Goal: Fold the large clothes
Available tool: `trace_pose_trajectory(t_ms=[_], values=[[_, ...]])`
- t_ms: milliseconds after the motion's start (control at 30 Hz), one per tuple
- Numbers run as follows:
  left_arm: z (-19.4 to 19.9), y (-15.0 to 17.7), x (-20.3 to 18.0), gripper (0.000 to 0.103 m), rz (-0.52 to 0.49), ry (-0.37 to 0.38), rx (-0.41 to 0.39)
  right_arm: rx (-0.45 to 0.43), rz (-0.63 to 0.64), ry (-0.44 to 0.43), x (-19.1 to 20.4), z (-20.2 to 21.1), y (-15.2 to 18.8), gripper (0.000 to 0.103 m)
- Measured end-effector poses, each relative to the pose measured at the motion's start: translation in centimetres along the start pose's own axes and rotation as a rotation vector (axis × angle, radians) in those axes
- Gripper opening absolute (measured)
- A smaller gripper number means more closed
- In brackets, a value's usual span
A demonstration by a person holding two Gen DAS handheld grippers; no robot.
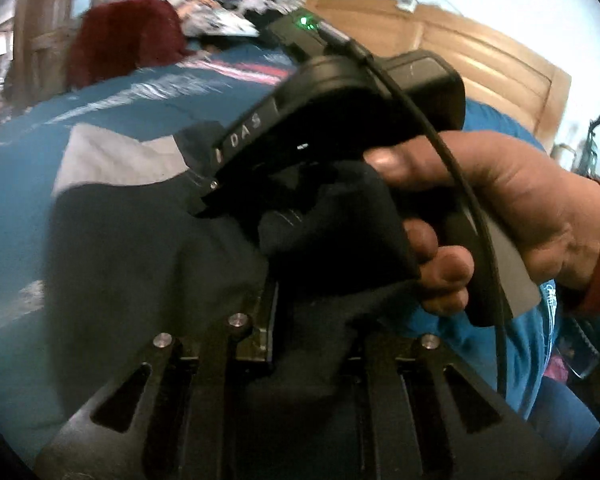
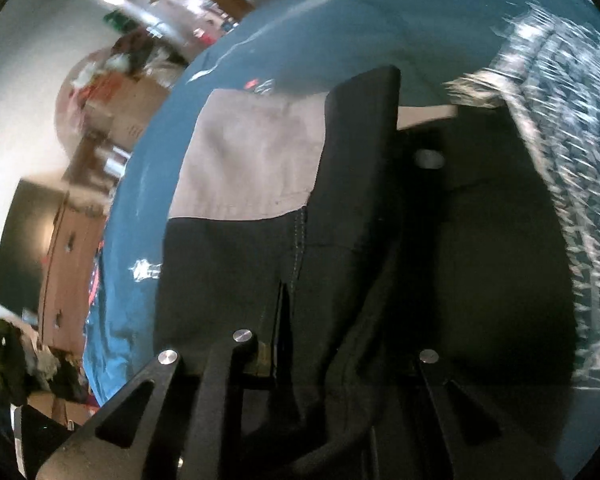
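Both tongs lift dark garment over bed

Left tongs (image 1: 312,344) and right tongs (image 2: 340,344) are each closed on folds of the dark garment (image 2: 236,272), its grey panel (image 2: 252,160) trailing onto the teal bedspread (image 1: 16,184); folding looks barely begun, a clothes pile (image 1: 220,4) waiting at the bed's far edge.

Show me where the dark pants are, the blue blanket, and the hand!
dark pants (image 2: 236,272), right wrist view, on the dark cloth below the grey pocket lining.
blue blanket (image 1: 16,208), left wrist view, on the bare teal part left of the pants.
hand (image 1: 532,216), left wrist view, on the back of the hand.
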State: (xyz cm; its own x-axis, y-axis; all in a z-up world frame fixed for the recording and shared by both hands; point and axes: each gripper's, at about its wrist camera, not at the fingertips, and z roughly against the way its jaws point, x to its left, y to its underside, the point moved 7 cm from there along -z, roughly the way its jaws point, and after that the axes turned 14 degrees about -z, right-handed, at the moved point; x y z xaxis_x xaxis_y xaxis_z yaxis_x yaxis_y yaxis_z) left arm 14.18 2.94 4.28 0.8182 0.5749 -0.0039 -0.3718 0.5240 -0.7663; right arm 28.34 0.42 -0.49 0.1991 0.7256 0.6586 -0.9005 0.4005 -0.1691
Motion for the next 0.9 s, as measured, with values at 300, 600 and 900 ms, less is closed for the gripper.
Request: trace_pose_trajectory(t_ms=[300,600,900], values=[[-5.6,-1.4,-2.4,0.023,-0.016,0.059,0.089,0.015,-0.051,-0.035,-6.3,2.0,-3.5,0.014],[-9.1,-0.3,-4.0,0.039,-0.008,0.064,0.152,0.072,-0.149,-0.108,-12.0,1.7,-3.9,0.011],[6.4,-0.2,-1.3,0.050,0.063,0.021,-0.047,0.129,-0.178,-0.168,-13.1,6.4,0.2,0.051]])
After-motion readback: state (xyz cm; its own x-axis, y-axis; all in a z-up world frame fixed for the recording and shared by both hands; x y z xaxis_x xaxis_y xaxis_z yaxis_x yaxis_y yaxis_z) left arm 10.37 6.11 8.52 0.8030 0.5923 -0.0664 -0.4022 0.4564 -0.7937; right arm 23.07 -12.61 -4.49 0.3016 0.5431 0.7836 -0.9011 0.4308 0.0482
